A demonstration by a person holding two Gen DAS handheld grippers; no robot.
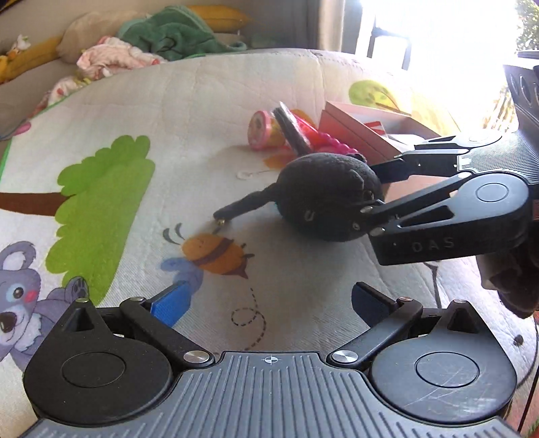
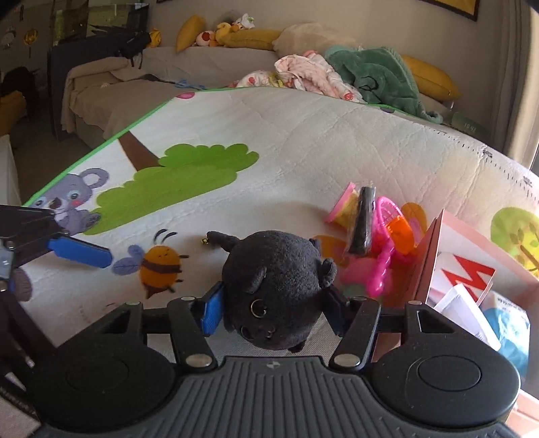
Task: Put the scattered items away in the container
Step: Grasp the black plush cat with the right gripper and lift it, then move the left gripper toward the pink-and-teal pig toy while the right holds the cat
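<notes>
Toy pile point(image 2: 374, 236) crowds the box point(image 2: 434, 249); mat point(image 2: 303, 141) beyond lies open.

Play mat point(image 2: 303, 134): quilted, off-white, green border, printed with a green tree, grey koala and orange bee.

Behind the mat: low beige sofa point(image 2: 209, 64) along a pale wall point(image 2: 370, 20). On the sofa: yellow cushions point(image 2: 429, 79), a cream pillow point(image 2: 313, 37), a crumpled green blanket point(image 2: 374, 72), pink-patterned cloth point(image 2: 313, 75), small plush toys point(image 2: 222, 32).

A dark-framed picture point(image 2: 451, 6) hangs high on the wall, cut off by the top edge.

Window point(image 1: 438, 30) at the mat's far side, dark frame, strongly overexposed; daylight washes out that corner. The room's opposite end is dim, with dark furniture point(image 2: 97, 40).
</notes>
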